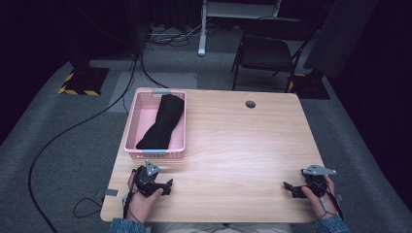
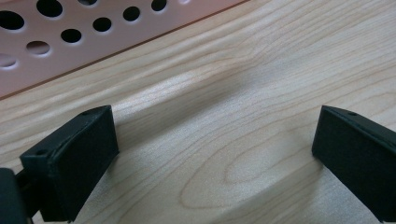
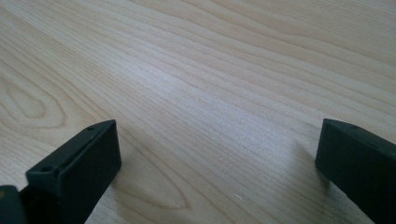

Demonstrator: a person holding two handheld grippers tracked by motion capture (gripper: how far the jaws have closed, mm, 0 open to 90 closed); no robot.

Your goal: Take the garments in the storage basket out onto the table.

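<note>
claws: left claw (image 1: pixel 169 187) and right claw (image 1: pixel 288 188) are both gaping wide, holding nothing | thing: black cloth (image 1: pixel 162 121) is lying inside the pink basket (image 1: pixel 132 127) | place: left claw is resting just beside the basket on the bench (image 1: pixel 233 145), right well apart | risk: the light basket is likely sliding if a claw snags its wall while pulling the cloth

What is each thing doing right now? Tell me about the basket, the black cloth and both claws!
Pink basket: upright on the table's far left part, holding the cloth.
Black cloth: lying lengthwise inside the basket, bunched up.
Left claw: open, nothing between its jaws, low over the table near the basket.
Right claw: open, nothing in it, low over bare wood.
Chair: standing behind the table, nobody on it.
</note>
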